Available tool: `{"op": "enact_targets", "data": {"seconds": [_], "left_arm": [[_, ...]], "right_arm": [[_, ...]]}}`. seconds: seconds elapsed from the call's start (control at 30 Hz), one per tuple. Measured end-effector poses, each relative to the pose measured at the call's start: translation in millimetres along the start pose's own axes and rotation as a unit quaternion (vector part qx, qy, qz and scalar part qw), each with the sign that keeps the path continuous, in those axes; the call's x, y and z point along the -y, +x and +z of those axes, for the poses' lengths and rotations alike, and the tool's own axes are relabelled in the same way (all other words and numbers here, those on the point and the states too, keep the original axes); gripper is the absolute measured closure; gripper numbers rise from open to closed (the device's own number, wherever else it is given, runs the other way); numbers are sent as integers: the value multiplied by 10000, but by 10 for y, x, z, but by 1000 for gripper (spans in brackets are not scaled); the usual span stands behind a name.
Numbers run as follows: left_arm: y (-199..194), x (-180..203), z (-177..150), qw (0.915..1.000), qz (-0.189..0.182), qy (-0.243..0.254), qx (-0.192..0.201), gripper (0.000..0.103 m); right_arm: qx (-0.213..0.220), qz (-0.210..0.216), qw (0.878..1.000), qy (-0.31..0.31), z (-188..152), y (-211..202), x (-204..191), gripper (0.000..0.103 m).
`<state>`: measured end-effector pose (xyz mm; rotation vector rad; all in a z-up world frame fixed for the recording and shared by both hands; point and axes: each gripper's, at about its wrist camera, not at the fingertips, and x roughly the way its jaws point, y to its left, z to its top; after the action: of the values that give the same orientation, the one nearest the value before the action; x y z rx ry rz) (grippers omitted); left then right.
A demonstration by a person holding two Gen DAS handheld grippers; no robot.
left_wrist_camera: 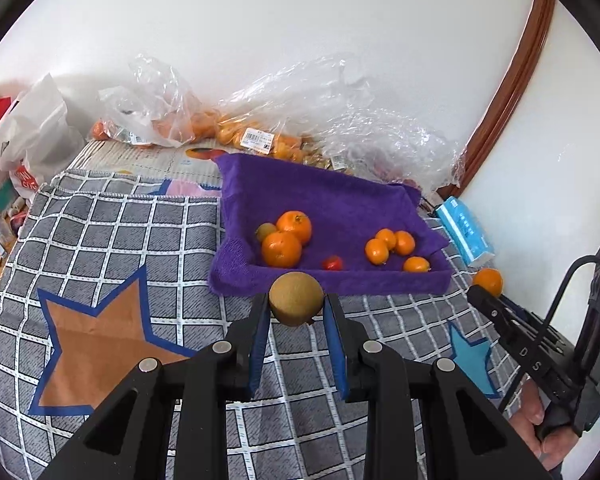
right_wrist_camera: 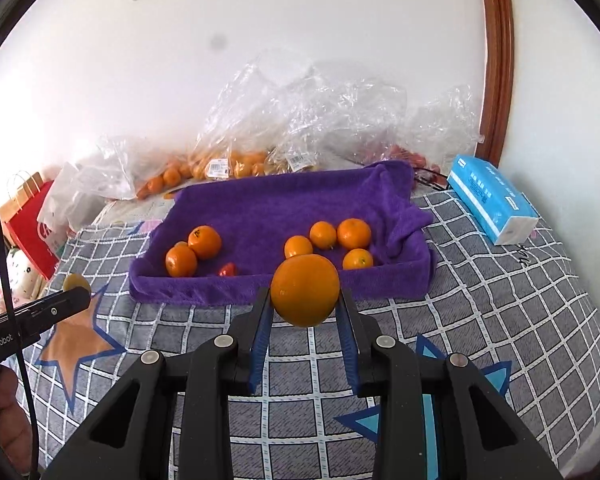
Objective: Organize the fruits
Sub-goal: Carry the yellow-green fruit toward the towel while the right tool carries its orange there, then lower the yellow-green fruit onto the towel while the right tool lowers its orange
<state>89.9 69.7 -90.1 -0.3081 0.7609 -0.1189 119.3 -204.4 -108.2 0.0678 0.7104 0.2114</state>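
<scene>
My left gripper (left_wrist_camera: 296, 304) is shut on a brown kiwi (left_wrist_camera: 296, 298), held above the checked cloth just in front of the purple towel-lined tray (left_wrist_camera: 320, 192). My right gripper (right_wrist_camera: 305, 302) is shut on a large orange (right_wrist_camera: 305, 290), also just in front of the tray (right_wrist_camera: 268, 200). In the tray lie two big oranges (left_wrist_camera: 286, 240) with a kiwi (left_wrist_camera: 265, 231) at the left, a small red fruit (left_wrist_camera: 333, 263) in the middle and several small oranges (left_wrist_camera: 392, 246) at the right. The right gripper with its orange (left_wrist_camera: 488, 281) shows at the right of the left wrist view.
Clear plastic bags of oranges (right_wrist_camera: 228, 166) lie behind the tray against the white wall. A blue tissue pack (right_wrist_camera: 492, 196) lies right of the tray. A red paper bag (right_wrist_camera: 28, 224) and white bag (left_wrist_camera: 36, 132) stand at the left. The grey checked cloth (left_wrist_camera: 120, 240) has star patches.
</scene>
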Motion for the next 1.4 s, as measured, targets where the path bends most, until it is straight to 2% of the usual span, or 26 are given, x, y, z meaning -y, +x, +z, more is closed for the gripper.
{"op": "enact_targets", "data": {"seconds": [0.47, 0.83, 1.4], "left_arm": [[-73, 108, 296, 9998, -40, 91, 154, 77], [95, 111, 518, 9998, -117, 41, 157, 77], [433, 16, 664, 9999, -140, -13, -21, 77]], "right_arm": [[114, -54, 9997, 204, 267, -58, 87, 71], [171, -78, 9997, 175, 450, 84, 72, 71], [57, -124, 9997, 187, 525, 446, 49, 71]]}}
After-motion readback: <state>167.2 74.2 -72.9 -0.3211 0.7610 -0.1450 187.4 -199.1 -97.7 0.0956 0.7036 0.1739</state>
